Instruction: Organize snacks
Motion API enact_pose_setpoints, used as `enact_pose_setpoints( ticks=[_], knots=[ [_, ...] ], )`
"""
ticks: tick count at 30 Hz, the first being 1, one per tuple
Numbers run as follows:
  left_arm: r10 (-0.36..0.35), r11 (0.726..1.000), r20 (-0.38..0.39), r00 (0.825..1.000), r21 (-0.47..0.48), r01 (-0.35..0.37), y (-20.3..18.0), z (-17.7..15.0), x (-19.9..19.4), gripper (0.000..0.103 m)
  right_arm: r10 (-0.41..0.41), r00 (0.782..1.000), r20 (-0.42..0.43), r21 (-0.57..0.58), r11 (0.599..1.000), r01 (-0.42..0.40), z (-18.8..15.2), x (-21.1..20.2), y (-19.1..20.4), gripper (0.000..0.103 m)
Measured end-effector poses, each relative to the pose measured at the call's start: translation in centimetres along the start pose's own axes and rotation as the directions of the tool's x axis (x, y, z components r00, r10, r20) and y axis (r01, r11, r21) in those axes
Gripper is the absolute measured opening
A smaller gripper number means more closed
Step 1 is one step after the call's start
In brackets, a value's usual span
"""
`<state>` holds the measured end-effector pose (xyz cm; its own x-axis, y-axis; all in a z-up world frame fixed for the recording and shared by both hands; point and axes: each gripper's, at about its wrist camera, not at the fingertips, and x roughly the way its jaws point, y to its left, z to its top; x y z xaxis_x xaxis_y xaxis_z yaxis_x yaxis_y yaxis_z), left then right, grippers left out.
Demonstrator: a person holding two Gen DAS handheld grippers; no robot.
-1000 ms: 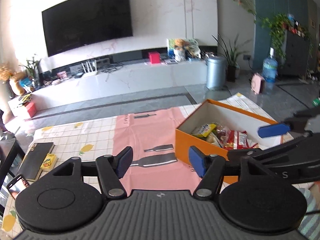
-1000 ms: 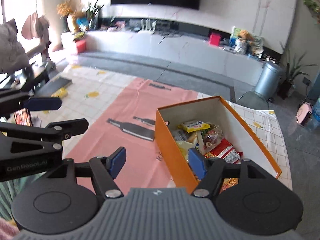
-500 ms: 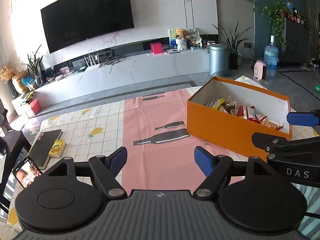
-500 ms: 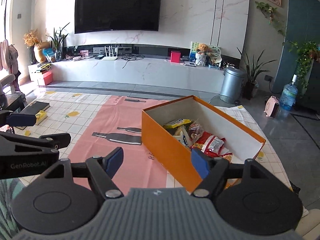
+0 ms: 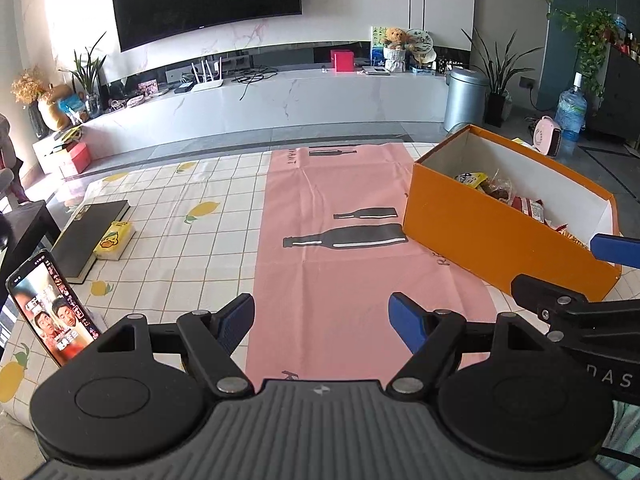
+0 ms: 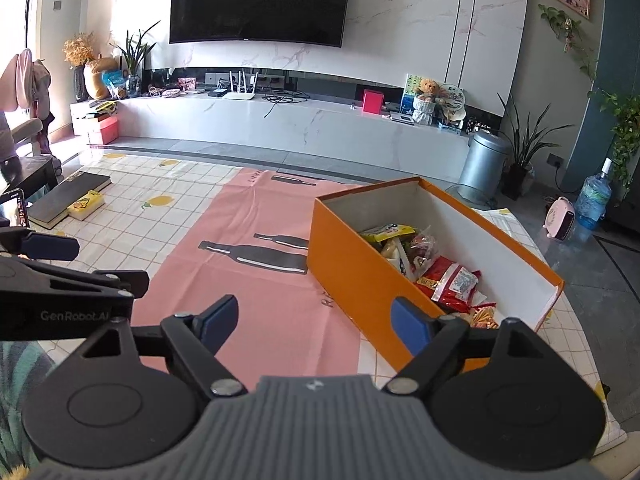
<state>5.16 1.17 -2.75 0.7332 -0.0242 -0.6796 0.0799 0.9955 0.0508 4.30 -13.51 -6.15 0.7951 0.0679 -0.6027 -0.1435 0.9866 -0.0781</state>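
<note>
An open orange box [image 5: 492,228] [image 6: 360,276] stands on the right of the table, partly on a pink cloth [image 5: 340,240] [image 6: 248,248]. Several snack packets [image 6: 432,268] [image 5: 500,190] lie inside it, among them a yellow one and a red one. My left gripper [image 5: 322,318] is open and empty, held above the near part of the pink cloth, left of the box. My right gripper [image 6: 314,320] is open and empty, held near the box's front corner. Each gripper shows at the edge of the other's view.
A dark book [image 5: 90,232] and a small yellow pack [image 5: 114,240] lie at the table's left. A phone [image 5: 52,314] with a lit screen leans at the near left edge. Beyond the table are a TV console, a metal bin [image 5: 464,100] and a water jug.
Both grippers have pulled back and away from the box, toward the near edge of the table. Both stay open and empty. The box and snacks have not moved.
</note>
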Motion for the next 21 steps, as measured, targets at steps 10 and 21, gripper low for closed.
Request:
enact_pose_setpoints(
  ticks=[10, 21],
  knots=[
    [0.021, 1.0, -0.046, 0.999, 0.004, -0.021, -0.7, -0.1, 1.7, 0.089, 0.012, 0.998, -0.054, 0.055, 0.998, -0.009, -0.6, 2.8, -1.3, 0.082],
    [0.035, 0.999, -0.052, 0.998, 0.007, -0.035, -1.0, 0.1, 1.5, 0.089, 0.018, 0.999, -0.051, 0.077, 0.997, -0.014, -0.8, 3.3, -1.9, 0.083]
  ],
)
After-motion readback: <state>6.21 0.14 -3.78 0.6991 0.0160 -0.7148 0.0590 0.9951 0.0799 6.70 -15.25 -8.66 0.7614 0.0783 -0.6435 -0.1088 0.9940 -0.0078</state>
